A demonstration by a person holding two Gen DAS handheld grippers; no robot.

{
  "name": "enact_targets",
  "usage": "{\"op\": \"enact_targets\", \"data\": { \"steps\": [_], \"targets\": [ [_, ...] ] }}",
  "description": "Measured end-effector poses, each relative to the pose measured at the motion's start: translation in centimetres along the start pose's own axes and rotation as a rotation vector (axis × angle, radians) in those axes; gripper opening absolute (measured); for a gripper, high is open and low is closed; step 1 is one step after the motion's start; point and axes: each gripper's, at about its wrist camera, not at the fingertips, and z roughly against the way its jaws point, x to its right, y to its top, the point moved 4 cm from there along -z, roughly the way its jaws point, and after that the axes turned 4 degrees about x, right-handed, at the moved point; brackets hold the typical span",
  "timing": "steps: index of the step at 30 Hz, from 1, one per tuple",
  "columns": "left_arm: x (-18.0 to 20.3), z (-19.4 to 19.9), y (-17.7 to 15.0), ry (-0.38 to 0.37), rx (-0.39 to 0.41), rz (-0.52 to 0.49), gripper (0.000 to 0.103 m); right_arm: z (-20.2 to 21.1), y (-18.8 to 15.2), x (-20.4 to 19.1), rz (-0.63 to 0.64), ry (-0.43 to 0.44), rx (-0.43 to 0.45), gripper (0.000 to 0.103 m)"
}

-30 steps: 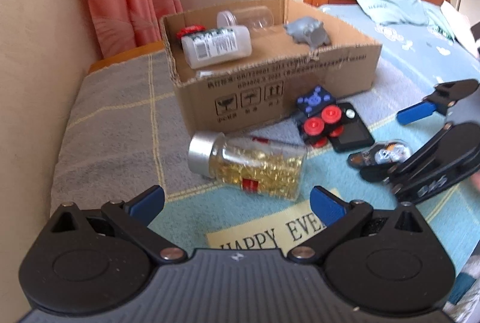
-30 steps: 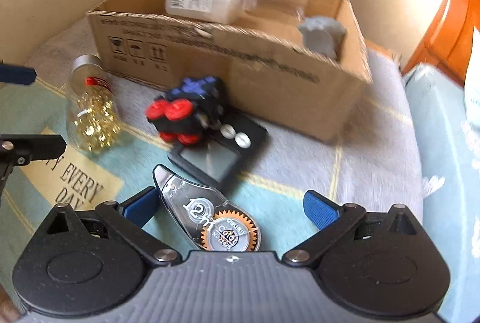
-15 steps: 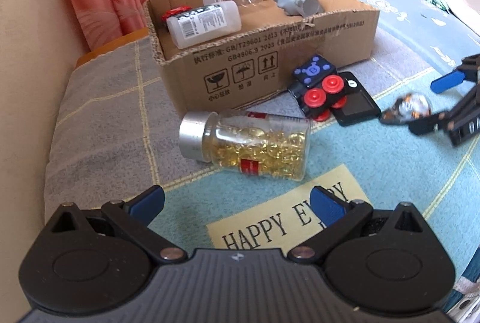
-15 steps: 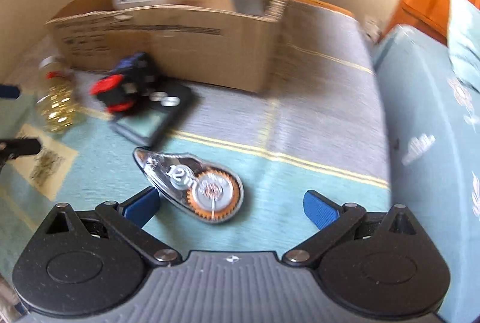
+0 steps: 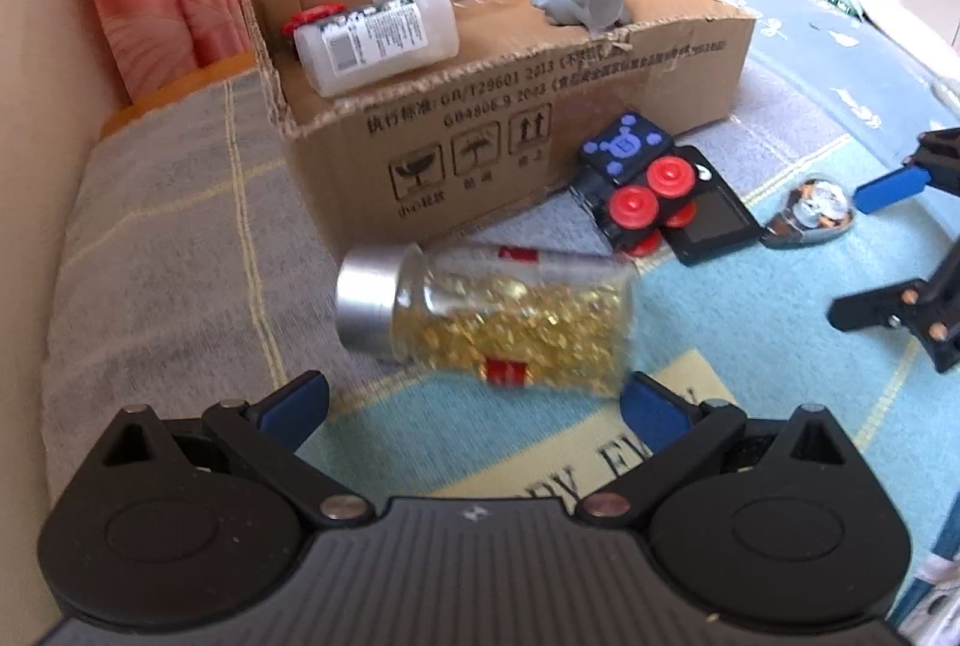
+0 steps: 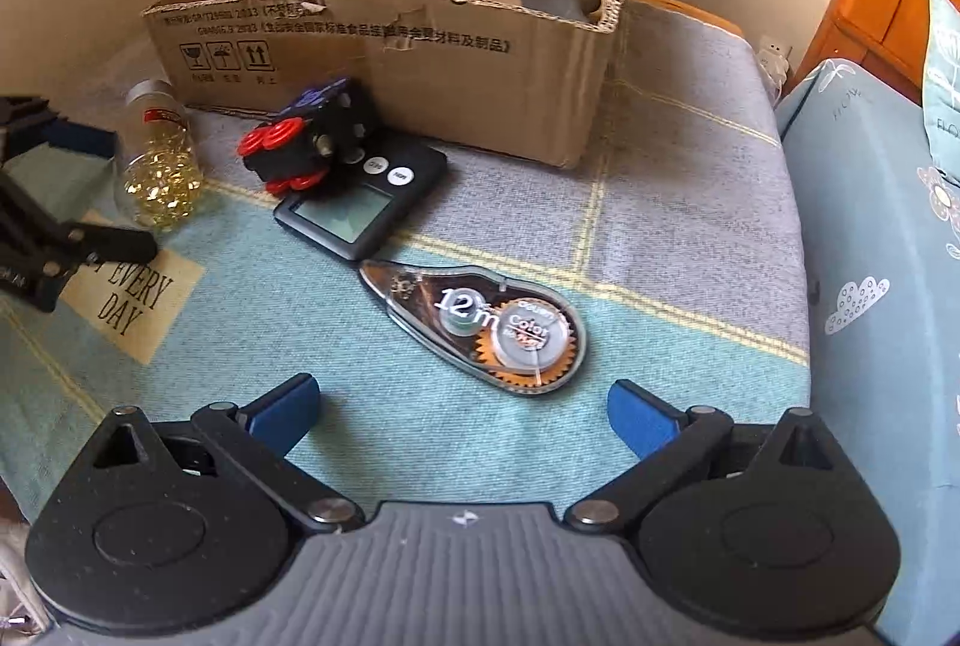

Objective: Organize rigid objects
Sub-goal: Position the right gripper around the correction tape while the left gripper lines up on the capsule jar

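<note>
Left wrist view: the capsule bottle lies on its side on the blanket, just before our left gripper, whose fingers are spread wide and empty, set to straddle it. Behind stands the cardboard box, already holding a white bottle, so we judge that loose items go there. Our right gripper, equally spread and empty, faces the correction tape beside the timer.

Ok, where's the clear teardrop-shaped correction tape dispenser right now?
The clear teardrop-shaped correction tape dispenser lies on the teal cloth just ahead of the open right gripper in the right wrist view, its tip beside the black digital timer.
</note>
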Motion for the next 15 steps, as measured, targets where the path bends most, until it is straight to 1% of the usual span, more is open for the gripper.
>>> {"op": "enact_targets", "data": {
  "steps": [6,15],
  "targets": [
    [0.5,-0.5,0.9,0.021,0.008,-0.029,0.102,-0.6,0.8,-0.3,0.011,0.012,0.016,0.103],
    [0.7,0.0,1.1,0.007,0.022,-0.017,0.102,-1.6,2.4,-1.4,0.056,0.045,0.062,0.103]
  ]
}}
